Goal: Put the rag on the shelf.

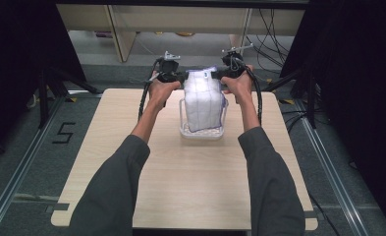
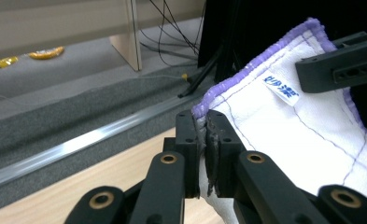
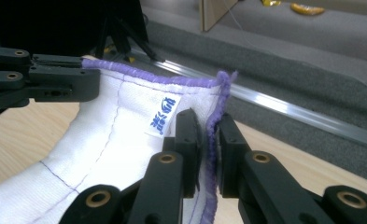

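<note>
A white cloth [image 1: 203,98] with purple stitched edging hangs stretched between my two grippers, its lower part down inside a white perforated basket [image 1: 200,132] at the table's far middle. My left gripper [image 1: 183,77] is shut on the cloth's top left corner; in the left gripper view the jaws [image 2: 202,122] pinch the purple hem of the cloth [image 2: 288,126]. My right gripper [image 1: 219,75] is shut on the top right corner, and in the right gripper view its jaws [image 3: 208,122] clamp the purple edge of the cloth [image 3: 120,135]. A small blue-printed label [image 3: 165,114] sits near that corner.
The light wooden table [image 1: 131,162] carries the basket near its far edge. Beyond it lie grey floor, a metal rail [image 2: 78,144], cables and wooden furniture legs. Dark curtains and stands flank both sides.
</note>
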A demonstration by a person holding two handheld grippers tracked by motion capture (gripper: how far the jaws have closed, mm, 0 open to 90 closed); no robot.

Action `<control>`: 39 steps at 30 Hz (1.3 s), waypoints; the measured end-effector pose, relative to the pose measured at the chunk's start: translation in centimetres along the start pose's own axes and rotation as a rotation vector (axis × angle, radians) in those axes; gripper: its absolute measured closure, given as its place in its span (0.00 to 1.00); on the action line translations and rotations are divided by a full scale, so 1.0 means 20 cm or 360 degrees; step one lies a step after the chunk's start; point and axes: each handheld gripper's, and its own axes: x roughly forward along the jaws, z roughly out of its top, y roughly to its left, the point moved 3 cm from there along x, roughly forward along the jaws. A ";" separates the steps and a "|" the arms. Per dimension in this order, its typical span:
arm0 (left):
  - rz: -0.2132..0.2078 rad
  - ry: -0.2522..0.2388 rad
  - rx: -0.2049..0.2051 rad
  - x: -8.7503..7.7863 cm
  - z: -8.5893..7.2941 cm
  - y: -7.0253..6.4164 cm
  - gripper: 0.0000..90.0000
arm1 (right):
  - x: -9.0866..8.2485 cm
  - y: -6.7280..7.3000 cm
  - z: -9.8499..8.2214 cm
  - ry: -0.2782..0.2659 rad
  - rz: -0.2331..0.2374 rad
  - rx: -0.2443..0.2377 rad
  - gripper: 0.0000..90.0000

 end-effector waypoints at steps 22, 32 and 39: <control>-0.0030 0.0200 -0.0091 0.06 -0.13 0.03 0.83 | 0.10 -0.08 -0.14 0.0226 0.0005 0.0100 0.79; -0.0019 0.0206 -0.0101 -0.02 -0.12 0.08 0.81 | 0.00 -0.12 -0.12 0.0134 -0.0021 0.0136 0.75; -0.0013 0.0197 -0.0102 -0.10 -0.11 0.13 0.78 | -0.11 -0.16 -0.12 0.0084 -0.0008 0.0077 0.73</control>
